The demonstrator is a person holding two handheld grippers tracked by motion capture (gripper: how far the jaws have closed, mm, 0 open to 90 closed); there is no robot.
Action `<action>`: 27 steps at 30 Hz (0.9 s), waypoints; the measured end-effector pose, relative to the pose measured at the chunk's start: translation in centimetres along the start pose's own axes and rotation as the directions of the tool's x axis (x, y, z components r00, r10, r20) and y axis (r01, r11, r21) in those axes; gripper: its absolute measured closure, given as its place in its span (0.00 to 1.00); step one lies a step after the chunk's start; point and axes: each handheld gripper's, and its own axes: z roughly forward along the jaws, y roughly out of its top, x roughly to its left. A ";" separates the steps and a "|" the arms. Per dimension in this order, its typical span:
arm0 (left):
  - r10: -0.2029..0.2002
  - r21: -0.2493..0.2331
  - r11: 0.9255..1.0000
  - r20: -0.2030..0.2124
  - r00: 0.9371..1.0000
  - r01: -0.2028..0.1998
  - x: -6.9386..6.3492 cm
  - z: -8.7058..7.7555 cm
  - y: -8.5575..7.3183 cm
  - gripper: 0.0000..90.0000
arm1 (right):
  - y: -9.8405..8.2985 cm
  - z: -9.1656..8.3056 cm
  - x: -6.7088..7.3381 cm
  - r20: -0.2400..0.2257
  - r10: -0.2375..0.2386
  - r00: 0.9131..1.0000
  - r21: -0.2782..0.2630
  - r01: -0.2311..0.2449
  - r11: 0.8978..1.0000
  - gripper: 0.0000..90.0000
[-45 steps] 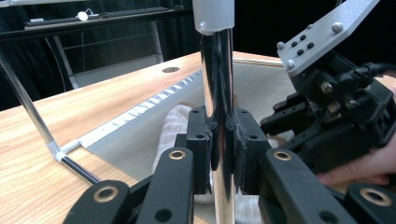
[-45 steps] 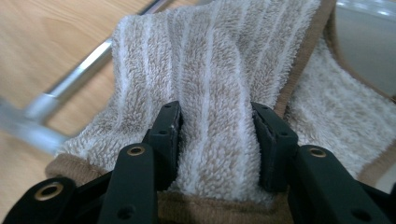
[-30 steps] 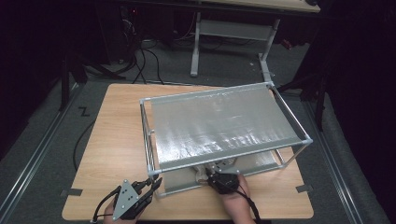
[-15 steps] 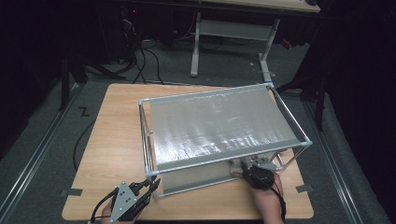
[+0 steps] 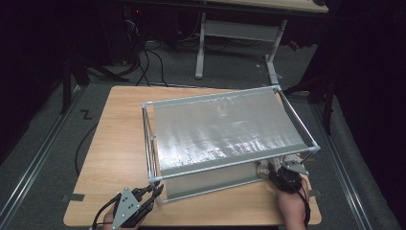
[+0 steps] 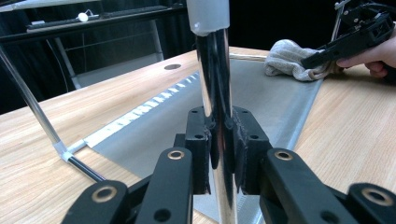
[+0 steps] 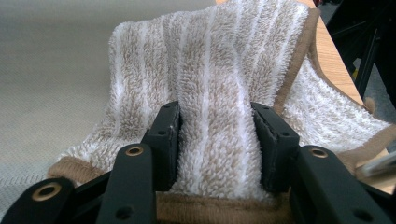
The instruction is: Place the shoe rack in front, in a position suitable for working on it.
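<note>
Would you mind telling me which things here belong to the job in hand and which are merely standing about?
In the job:
- striped towel, pinched by the right gripper
- chrome frame post, clamped by the left gripper
- grey mesh sheet on the frame

Standing about:
- white desk frame behind the table
- floor cables

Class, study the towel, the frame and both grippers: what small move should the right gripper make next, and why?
Probably draw the towel back along the lower grey sheet toward the left gripper. The right gripper is shut on the towel near the frame's right end, so little sheet is left that way, while the left gripper clamps the chrome post, steadying the frame.
</note>
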 end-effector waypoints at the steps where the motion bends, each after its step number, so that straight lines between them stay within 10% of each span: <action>1: -0.003 0.001 1.000 -0.002 1.000 0.003 0.0 0.0 0.0 0.87 | 0.0 0.0 0.1 0.001 0.002 1.000 0.003 -0.002 1.000 0.62; 14: -0.015 -0.006 1.000 0.026 1.000 0.015 0.3 0.1 -0.2 0.87 | 0.0 0.1 1.3 -0.037 -0.004 0.999 0.018 0.004 1.000 0.61; 27: -0.026 -0.002 1.000 0.046 0.999 0.026 0.4 0.1 -0.2 0.87 | 0.4 -0.8 9.1 -0.188 -0.141 0.972 0.010 0.145 0.989 0.58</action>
